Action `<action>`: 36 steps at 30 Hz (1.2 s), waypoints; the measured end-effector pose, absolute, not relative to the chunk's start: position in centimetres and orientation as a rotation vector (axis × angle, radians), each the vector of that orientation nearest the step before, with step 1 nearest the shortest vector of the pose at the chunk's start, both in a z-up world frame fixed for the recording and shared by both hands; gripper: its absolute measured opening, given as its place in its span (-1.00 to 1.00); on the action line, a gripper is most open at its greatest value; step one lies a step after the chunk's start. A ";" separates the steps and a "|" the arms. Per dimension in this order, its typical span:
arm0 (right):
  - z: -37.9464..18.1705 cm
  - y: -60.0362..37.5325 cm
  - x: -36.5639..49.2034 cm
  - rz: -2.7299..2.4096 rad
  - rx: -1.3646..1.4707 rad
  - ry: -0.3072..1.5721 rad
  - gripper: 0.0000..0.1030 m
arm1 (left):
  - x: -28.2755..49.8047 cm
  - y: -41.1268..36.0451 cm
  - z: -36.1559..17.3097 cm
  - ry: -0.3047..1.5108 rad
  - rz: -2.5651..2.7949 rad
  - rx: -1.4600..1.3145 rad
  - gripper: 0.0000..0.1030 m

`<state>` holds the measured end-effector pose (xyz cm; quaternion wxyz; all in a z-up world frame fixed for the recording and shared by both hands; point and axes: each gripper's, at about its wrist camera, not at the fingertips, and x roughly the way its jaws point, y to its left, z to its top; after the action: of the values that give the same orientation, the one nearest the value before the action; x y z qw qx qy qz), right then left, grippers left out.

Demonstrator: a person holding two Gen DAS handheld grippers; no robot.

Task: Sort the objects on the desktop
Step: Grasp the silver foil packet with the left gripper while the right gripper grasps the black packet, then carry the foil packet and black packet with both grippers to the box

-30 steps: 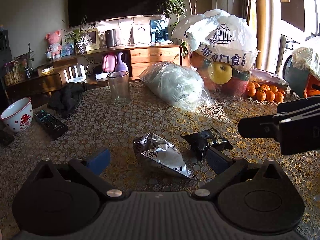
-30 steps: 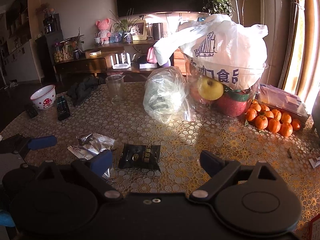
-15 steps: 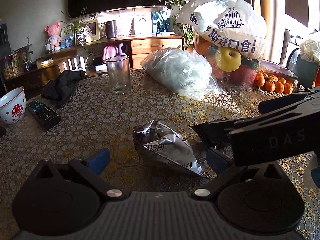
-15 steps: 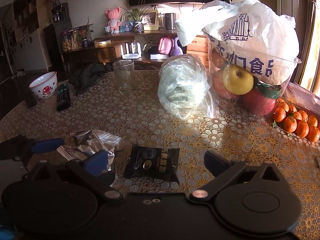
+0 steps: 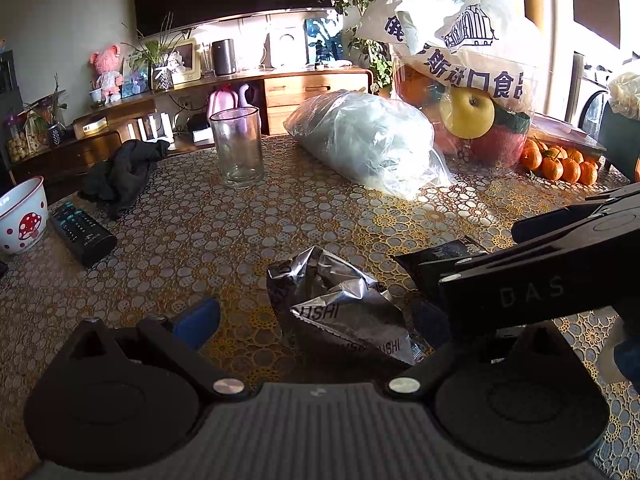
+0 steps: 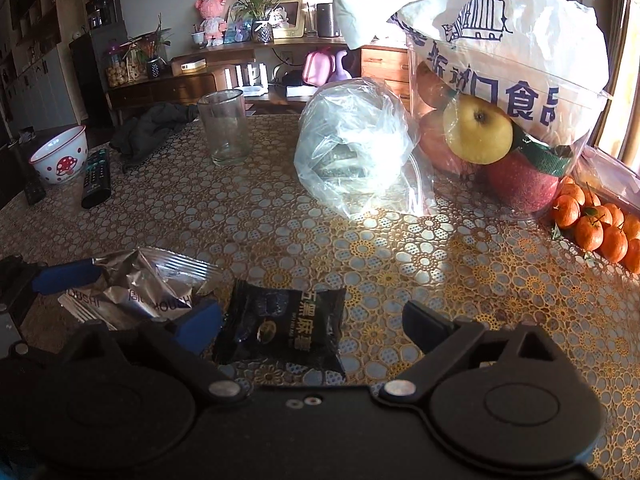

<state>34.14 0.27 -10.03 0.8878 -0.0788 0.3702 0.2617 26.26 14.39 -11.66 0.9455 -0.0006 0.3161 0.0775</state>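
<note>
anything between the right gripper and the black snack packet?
Nothing visible. The black snack packet lies flat on the tablecloth between the open jaws of the right gripper. The silver wrapper sits beside it, just outside the jaws, with the left gripper around it.

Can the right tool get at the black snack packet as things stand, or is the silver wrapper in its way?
Probably yes. The right tool is open with the black snack packet lying flat between its fingers, nothing on top. The silver wrapper lies just beside the near finger and might get nudged.
</note>
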 end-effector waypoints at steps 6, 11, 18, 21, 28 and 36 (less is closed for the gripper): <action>-10.2 0.2 34.3 0.544 -0.151 0.775 0.62 | 26.1 14.7 -11.7 0.635 0.162 -0.016 0.99; -10.2 0.1 34.3 0.553 -0.137 0.782 0.31 | 25.9 14.7 -11.6 0.618 0.156 -0.015 0.90; -10.1 0.0 34.1 0.561 -0.126 0.794 0.08 | 25.8 14.3 -11.5 0.616 0.115 -0.016 0.45; -10.1 -0.2 34.1 0.552 -0.119 0.796 0.05 | 25.7 14.1 -11.4 0.614 0.111 -0.017 0.27; -9.9 -0.9 34.1 0.532 -0.095 0.798 0.03 | 25.6 14.4 -11.2 0.620 0.119 -0.049 0.13; -8.6 -2.1 33.2 0.520 -0.073 0.784 0.02 | 24.8 13.8 -10.0 0.611 0.108 -0.062 0.04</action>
<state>33.21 -2.15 -8.56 0.8908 -0.0351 0.3777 0.2503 24.82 13.83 -10.00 0.9518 -0.0307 0.3006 0.0532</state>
